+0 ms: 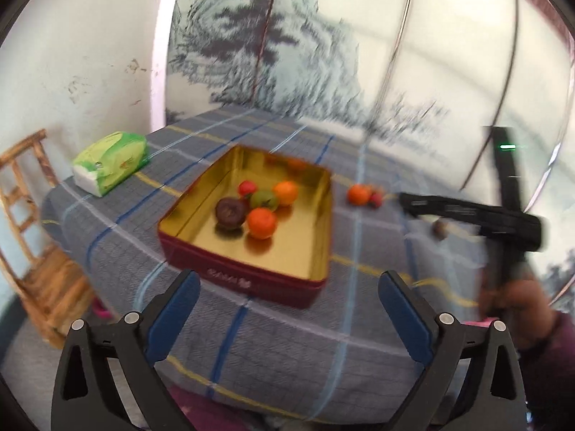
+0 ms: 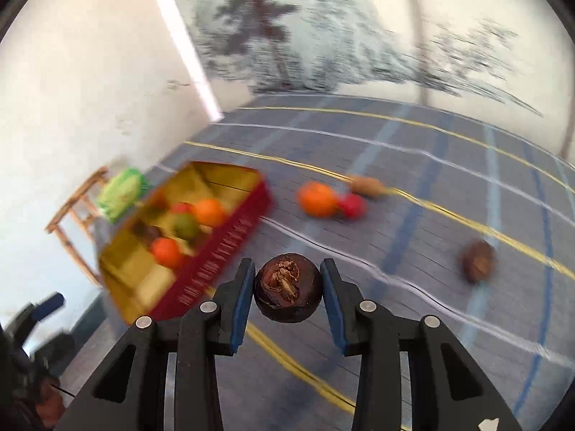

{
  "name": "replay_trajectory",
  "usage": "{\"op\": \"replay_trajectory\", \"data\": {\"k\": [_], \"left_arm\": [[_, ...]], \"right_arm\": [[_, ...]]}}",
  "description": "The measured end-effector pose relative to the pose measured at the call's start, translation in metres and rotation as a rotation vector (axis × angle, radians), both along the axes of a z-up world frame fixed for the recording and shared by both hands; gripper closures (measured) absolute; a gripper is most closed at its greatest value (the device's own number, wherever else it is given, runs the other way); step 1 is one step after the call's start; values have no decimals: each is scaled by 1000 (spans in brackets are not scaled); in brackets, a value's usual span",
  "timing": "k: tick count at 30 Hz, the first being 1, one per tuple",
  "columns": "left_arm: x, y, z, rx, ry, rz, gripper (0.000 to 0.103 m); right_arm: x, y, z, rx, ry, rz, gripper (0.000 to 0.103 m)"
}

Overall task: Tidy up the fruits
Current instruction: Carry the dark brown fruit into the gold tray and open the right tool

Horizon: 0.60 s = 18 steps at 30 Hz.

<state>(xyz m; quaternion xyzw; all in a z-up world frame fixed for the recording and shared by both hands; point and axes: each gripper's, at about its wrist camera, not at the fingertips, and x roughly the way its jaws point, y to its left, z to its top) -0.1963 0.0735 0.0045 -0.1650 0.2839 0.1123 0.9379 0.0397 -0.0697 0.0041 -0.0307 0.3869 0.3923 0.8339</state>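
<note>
My right tool (image 2: 287,289) squeezes a dark brown fruit (image 2: 287,287) above the tabletop (image 2: 431,186), my left tool (image 1: 287,309) is wide open, so I should go slow over the gold tin (image 2: 222,237).

Bright, soft daylight all round, only faint shadows under the fruit; right wrist view is badly motion-smeared, left one milder, and fisheye bends the table (image 1: 287,341) edges

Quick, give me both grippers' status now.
Left gripper: open, holding nothing.
Right gripper: shut on a dark brown fruit.
</note>
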Motion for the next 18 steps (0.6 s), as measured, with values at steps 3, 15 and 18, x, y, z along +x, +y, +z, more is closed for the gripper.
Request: {"op": "replay_trajectory", "data": {"k": [3,15,18], "left_arm": [[-2,1,2,-17,-3,-17,0],[-16,21,-5,-73,1,10,0],[-16,30,-10,-93,19,32,0]], "right_arm": [[-2,39,4,15,4,87,67],[5,145,-25,-84,31,237,67],[7,151,-35,-117,27,225,67]]}}
